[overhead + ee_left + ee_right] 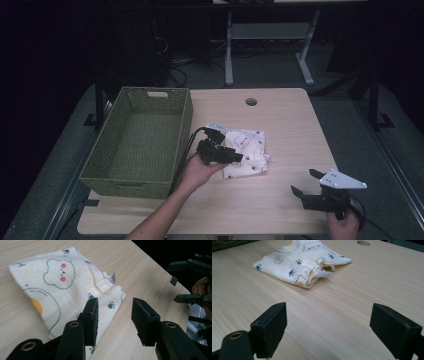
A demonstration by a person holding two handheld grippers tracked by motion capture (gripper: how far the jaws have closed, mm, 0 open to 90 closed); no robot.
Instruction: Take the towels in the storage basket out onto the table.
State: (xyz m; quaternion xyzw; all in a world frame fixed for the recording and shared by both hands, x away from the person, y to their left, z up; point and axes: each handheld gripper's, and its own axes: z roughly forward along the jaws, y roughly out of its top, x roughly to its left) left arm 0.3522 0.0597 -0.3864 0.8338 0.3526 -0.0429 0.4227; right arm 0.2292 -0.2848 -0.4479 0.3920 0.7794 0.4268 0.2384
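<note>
— High view first: folded cream cotton cloth printed with bears and blue paw prints [247,152], lying flat near the middle of the worktop, a little toward the near edge.

— Left gripper view: same cloth [62,287] folded square, white label at one fold, resting on bare wood. Touched?

— Not gripped. Left gripper [220,150] low over the cloth's left part, jaws parted with a clear gap, nothing pinched; one pad over the cloth's corner, the other over wood. Seen along its own jaws [115,320], pads apart.

— And the other claw?

— Right gripper [312,185] near the worktop's near right corner, well apart from the cloth, jaws spread wide and empty. Along its jaws [328,330], only wood between the pads, cloth [299,262] farther off.

— Around that?

— Green woven rectangular basket [186,120] along the left edge of the pale wooden table [285,125], just beside the cloth. Round cable hole [251,101] near the far edge.
</note>
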